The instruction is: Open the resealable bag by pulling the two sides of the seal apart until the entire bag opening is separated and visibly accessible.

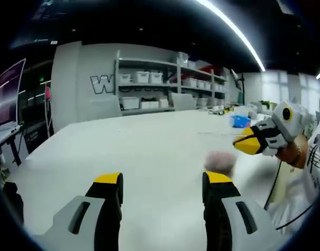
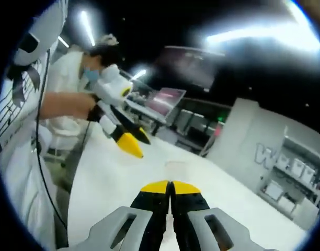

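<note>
Left gripper view: the left gripper [image 1: 162,183], grey body w/ black jaws and yellow tips, stands wide apart over the bare white tabletop [image 1: 149,141], holding nothing. Just past its right-hand jaw lies a small blurry pinkish-grey patch [image 1: 220,161] on the table; too blurred to say what it is, could be the resealable bag, cannot tell. Nothing stands btwn the jaws and that patch. From the right edge comes the right gripper [image 1: 249,144], white and black w/ yellow tips, held by a hand [image 1: 292,152]; its tips look pressed together there. Further back: a small blue item [image 1: 240,121] near the table's far end, grey metal shelving w/ white storage bins [image 1: 149,83] against a grey wall, and a dark monitor screen [image 1: 6,94] at left.

Right gripper view: the right gripper [image 2: 170,185] has its yellow tips closed against each other, nothing seen btwn them. Ahead on the table is a faint, clear, flat shape [image 2: 175,165], prob. the bag, well clear of both grippers, lying flat. The left gripper [image 2: 129,146] shows upper left, held by a person in a white top [image 2: 24,157], above the table, near that clear shape but not touching. An open laptop [image 2: 165,102] sits behind.
</note>
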{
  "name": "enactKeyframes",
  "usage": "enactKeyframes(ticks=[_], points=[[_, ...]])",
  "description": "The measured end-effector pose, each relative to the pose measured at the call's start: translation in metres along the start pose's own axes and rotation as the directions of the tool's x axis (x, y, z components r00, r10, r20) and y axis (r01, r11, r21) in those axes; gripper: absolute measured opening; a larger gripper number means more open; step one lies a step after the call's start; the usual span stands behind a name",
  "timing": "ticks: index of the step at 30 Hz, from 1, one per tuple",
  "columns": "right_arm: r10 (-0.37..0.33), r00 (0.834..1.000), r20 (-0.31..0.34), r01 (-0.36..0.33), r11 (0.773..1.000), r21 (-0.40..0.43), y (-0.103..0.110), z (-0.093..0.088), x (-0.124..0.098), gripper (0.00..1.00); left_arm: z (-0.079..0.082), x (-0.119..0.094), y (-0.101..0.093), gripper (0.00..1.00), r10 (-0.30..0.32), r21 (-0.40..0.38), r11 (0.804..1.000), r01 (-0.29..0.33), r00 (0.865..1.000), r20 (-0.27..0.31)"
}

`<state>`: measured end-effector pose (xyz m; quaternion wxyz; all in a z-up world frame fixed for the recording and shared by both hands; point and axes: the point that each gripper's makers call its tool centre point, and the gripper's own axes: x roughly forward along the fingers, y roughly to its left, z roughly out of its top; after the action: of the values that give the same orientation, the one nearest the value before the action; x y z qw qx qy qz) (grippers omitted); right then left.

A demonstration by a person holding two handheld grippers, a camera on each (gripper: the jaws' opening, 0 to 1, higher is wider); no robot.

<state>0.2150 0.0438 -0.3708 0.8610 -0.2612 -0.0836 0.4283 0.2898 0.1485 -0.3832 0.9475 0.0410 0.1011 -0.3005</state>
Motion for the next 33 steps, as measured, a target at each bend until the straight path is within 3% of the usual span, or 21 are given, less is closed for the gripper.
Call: enactKeyframes(ticks=[8, 18, 33], points=[[0.070, 0.997, -0.018, -0.070, 0.997, 0.018, 0.019, -0.008, 0.015, 0.00, -0.010, -0.008, -0.001, 0.55, -0.019, -0.010, 1.000, 0.019, 1.000, -0.019], [0.113, 0.993, -0.042, -0.111, 0.993, 0.044, 0.036, -0.019, 0.026, 0.00, -0.033, -0.012, -0.011, 0.52, -0.064, 0.053, 0.996, 0.069, 0.994, -0.092], [0.100, 0.994, -0.032, -0.096, 0.989, 0.113, 0.031, -0.022, 0.028, 0.00, -0.040, -0.017, -0.021, 0.40, -0.090, 0.161, 0.981, 0.108, 0.989, -0.119]])
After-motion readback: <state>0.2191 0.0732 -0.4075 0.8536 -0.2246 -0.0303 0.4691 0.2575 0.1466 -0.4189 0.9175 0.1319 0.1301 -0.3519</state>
